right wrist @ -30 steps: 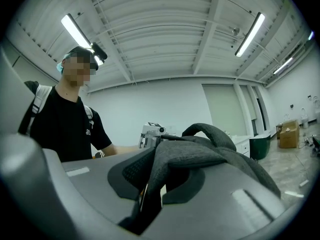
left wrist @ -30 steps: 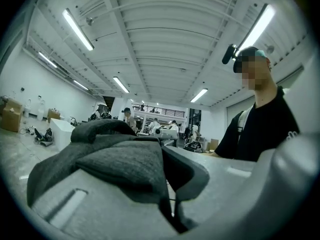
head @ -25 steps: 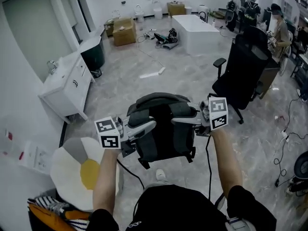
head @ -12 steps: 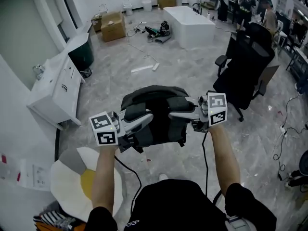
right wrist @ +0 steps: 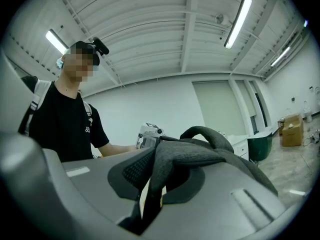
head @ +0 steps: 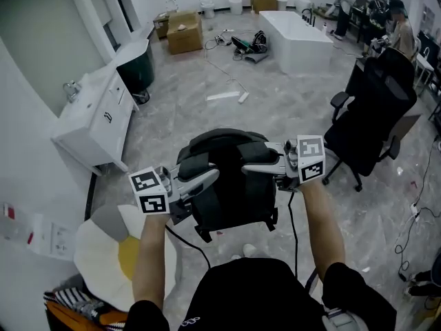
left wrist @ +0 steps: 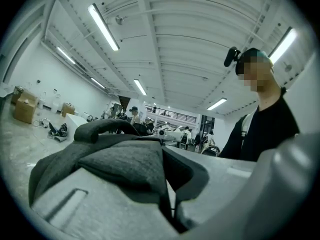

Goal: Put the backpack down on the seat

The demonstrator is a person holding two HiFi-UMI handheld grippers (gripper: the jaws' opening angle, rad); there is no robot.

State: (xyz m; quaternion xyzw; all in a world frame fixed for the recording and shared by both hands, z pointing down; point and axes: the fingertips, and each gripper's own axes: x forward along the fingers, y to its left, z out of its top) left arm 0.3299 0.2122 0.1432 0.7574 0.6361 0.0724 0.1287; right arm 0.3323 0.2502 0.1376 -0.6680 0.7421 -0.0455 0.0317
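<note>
A black backpack (head: 227,185) hangs in the air in front of me, held by its two padded shoulder straps. My left gripper (head: 209,178) is shut on the left strap (left wrist: 125,166), whose grey fabric is pinched between the jaws (left wrist: 170,204). My right gripper (head: 252,165) is shut on the right strap (right wrist: 167,171), which fills the gap of its jaws (right wrist: 147,199). Both grippers point level, facing each other across the pack. A black office chair (head: 375,109) stands on the floor to the right, its seat (head: 348,147) apart from the backpack.
A white vanity cabinet (head: 93,116) and a dark tub (head: 136,74) line the left wall. A fried-egg-shaped cushion (head: 117,250) lies at lower left. A white bathtub (head: 303,40) and a cardboard box (head: 185,32) sit farther back. Cables (head: 413,212) trail along the floor at right.
Both grippers and the backpack have travelled across the room with the person. The office chair now sits further right in the head view. Both holds on the straps are unchanged.
</note>
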